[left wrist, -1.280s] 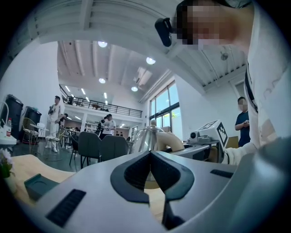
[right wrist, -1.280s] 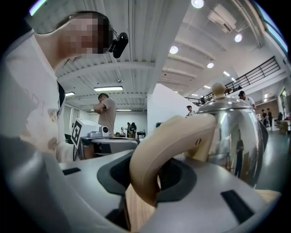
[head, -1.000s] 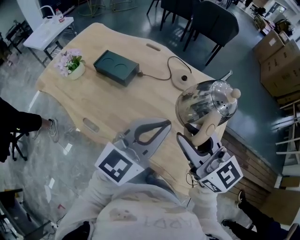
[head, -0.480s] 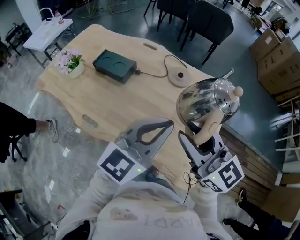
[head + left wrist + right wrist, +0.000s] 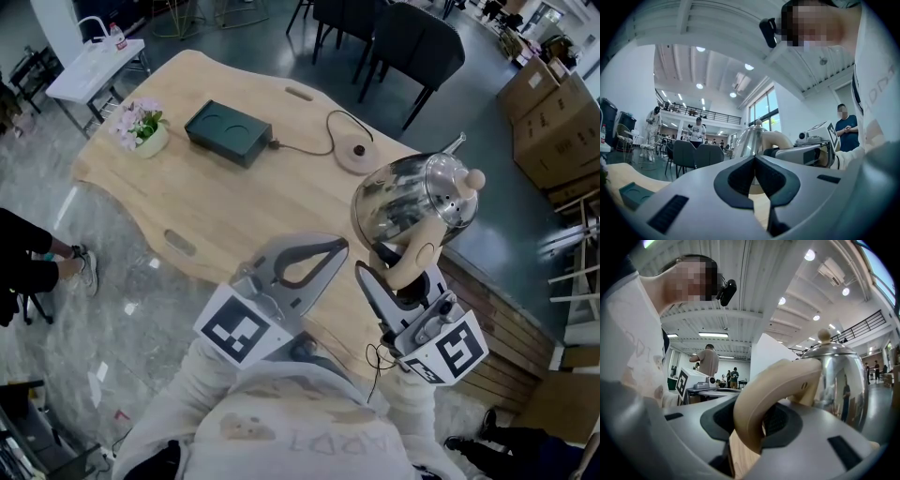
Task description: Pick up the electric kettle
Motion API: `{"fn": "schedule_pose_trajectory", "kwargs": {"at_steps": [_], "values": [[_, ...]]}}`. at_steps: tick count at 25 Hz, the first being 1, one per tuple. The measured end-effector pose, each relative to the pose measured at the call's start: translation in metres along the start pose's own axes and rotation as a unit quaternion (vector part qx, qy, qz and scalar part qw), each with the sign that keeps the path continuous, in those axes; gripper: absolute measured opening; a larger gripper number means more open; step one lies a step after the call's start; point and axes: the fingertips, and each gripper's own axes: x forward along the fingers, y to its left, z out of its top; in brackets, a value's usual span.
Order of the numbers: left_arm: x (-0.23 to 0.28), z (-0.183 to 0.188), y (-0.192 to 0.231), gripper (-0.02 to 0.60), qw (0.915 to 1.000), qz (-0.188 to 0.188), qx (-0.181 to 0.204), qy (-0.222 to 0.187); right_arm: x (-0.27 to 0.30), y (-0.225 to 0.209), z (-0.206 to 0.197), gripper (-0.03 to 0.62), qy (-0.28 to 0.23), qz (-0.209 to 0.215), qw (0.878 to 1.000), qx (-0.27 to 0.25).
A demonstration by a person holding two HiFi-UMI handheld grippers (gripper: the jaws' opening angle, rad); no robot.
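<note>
Item one: the electric kettle [image 5: 417,202], a polished steel dome with a small round knob on its lid and a curved beige handle [image 5: 411,265]; it sits over the right edge of the table [image 5: 234,220], well apart from its base, and it appears to hang clear of the tabletop, though its underside is hidden from where I stand. Item two: the right gripper [image 5: 398,281], pointing level, its two jaws clamped on the kettle's handle, one dark pad on each side of the beige curve. Item three: the left gripper [image 5: 336,247], just beside the kettle on its left, jaws closed tip to tip with nothing between them and touching nothing. Item four: the round beige base [image 5: 356,155], flat on the table beyond the kettle, with a dark cord [image 5: 305,150] running from it to a dark green box [image 5: 232,134] that has two round recesses in its top. Item five: a flower pot [image 5: 142,129] with pale pink blooms near the table's far left corner. Surroundings: dark chairs [image 5: 412,47] past the table's far side, cardboard boxes [image 5: 558,122] stacked at the right, and a white side table [image 5: 94,61] at the upper left.
</note>
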Motion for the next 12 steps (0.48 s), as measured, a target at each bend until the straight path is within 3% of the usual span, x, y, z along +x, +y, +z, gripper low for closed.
{"fn": "schedule_pose_trajectory", "kwargs": {"at_steps": [12], "values": [[0.019, 0.001, -0.002, 0.012, 1.0, -0.006, 0.006, 0.001, -0.008, -0.013, 0.003, 0.121, -0.003, 0.0, 1.0, -0.008]]}}
